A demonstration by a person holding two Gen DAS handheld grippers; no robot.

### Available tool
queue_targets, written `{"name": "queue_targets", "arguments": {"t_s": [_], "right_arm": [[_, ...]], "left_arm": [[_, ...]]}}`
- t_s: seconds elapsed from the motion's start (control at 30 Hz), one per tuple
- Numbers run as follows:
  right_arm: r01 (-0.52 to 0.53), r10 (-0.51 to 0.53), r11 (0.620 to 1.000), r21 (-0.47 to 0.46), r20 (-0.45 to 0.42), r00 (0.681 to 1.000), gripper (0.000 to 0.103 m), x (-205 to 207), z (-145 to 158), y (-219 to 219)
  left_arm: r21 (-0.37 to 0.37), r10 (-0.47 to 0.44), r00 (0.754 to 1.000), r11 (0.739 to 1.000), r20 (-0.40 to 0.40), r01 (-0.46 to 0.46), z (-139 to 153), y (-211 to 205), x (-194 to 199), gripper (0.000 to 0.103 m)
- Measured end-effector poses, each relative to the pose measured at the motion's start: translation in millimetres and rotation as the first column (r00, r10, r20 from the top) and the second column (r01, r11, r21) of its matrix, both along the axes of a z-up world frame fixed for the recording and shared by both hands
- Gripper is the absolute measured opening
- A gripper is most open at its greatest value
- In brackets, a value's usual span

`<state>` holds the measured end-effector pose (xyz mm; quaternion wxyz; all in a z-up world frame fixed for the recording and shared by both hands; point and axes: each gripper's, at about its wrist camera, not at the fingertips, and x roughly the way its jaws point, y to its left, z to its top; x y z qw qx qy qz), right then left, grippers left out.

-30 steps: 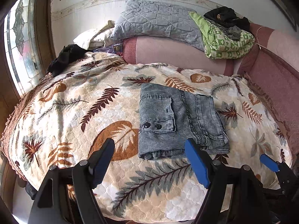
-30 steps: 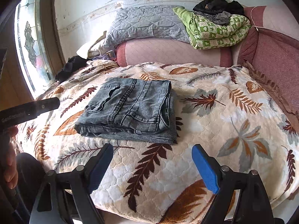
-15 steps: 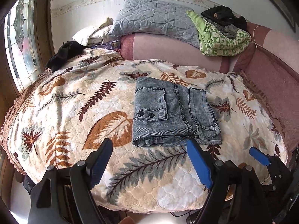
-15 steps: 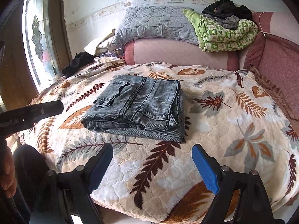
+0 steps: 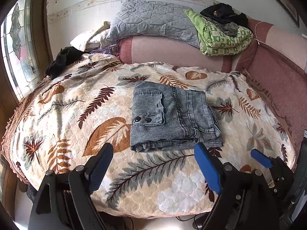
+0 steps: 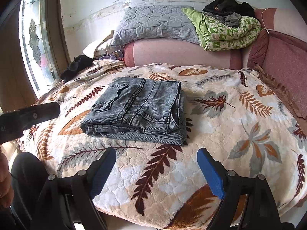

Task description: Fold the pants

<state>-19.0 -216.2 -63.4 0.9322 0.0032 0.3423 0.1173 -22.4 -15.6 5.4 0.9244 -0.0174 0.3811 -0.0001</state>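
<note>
Nearest us, our left gripper (image 5: 151, 164) has just been opening its jaws and now stands spread wide with nothing between them; our right gripper (image 6: 156, 164) is spread wide too, empty, hovering over the near edge of the cream plush blanket with brown and grey leaf print (image 6: 220, 134). Just beyond both, the grey washed-denim pants (image 5: 172, 117) lie on that blanket as one compact rectangular stack, cargo pocket with two dark snaps on top, touching neither gripper. We judge the folding step done and the release finished; next move calls only for pulling both grippers clear, or a light squaring of the slightly uneven near edge. Farther back: one black garment heap (image 5: 63, 61) at the blanket's far left, one pink bolster-like headboard (image 5: 172, 51), one grey quilted pillow (image 5: 153, 23), one green patterned folded quilt (image 5: 222, 36) with dark clothes on top. Count: two grippers, one pair of pants, one blanket.
</note>
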Motion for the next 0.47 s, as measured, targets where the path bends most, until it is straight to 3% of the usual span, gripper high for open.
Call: {"name": "queue_targets", "arguments": {"t_s": [0.1,0.47], "right_arm": [[0.002,-0.002,1.0,0.001,-0.007,1.0,0.088,1.0,-2.4,0.0],[0.007,-0.007,1.0,0.005,-0.019,1.0,0.088,5.6,-7.4,0.3]], "left_arm": [[0.018,0.002,1.0,1.0,0.0,-0.002,-0.7,-2.1,0.7,0.096],[-0.016,-0.009,0.999,1.0,-0.031,0.008,-7.7,-0.4,12.4,0.097]]}}
